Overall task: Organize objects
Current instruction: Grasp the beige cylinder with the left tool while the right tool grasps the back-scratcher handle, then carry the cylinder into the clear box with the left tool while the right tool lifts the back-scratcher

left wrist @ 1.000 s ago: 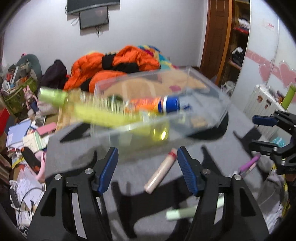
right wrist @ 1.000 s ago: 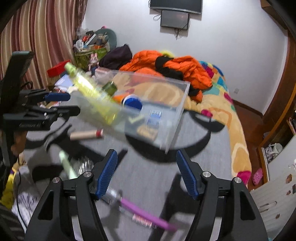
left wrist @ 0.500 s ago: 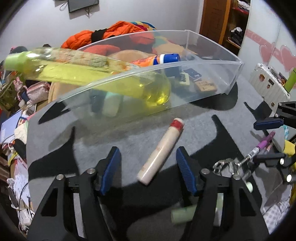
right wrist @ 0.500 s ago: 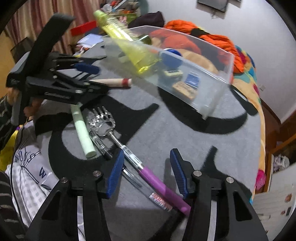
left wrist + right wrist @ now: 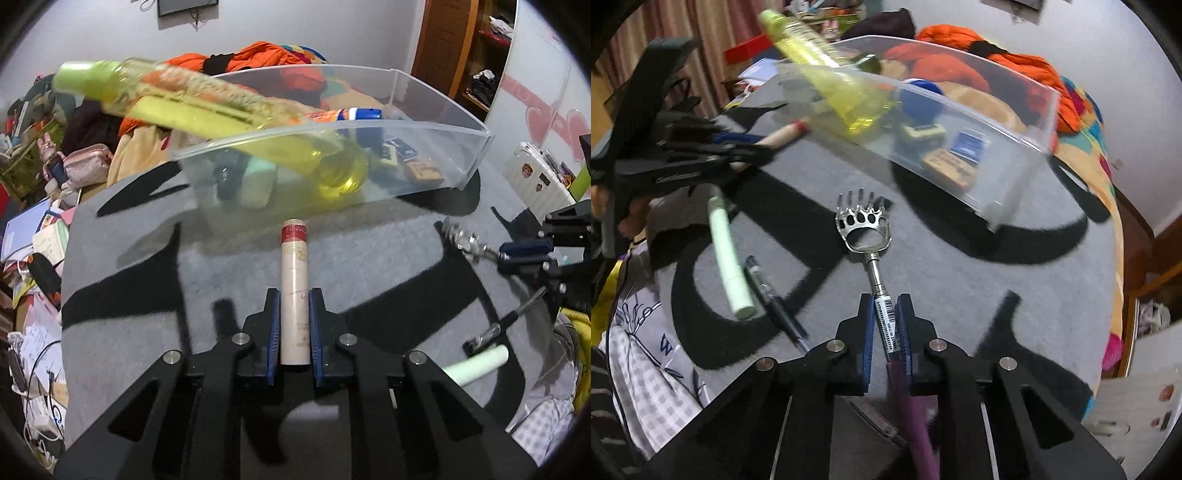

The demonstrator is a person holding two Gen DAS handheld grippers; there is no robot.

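- Cream tube (image 5: 294, 291) with red cap: your left gripper (image 5: 294, 332) clamps it, near the clear bin (image 5: 436, 162).
- Your right gripper (image 5: 886, 328) pinches the claw-headed back scratcher (image 5: 866, 225).
- Green stick (image 5: 728, 258) and pen (image 5: 775, 299) lie left.

- Open grey tabletop (image 5: 960, 280) between right gripper (image 5: 885, 325) and clear bin (image 5: 1015, 184): passable.
- Blocked ahead of left gripper (image 5: 294, 325) by bin wall (image 5: 332, 177) and yellow bottle (image 5: 207, 107) overhanging its rim.
- Obstructed left of right gripper by green tube (image 5: 729, 254) and black pen (image 5: 775, 299), lying side by side.
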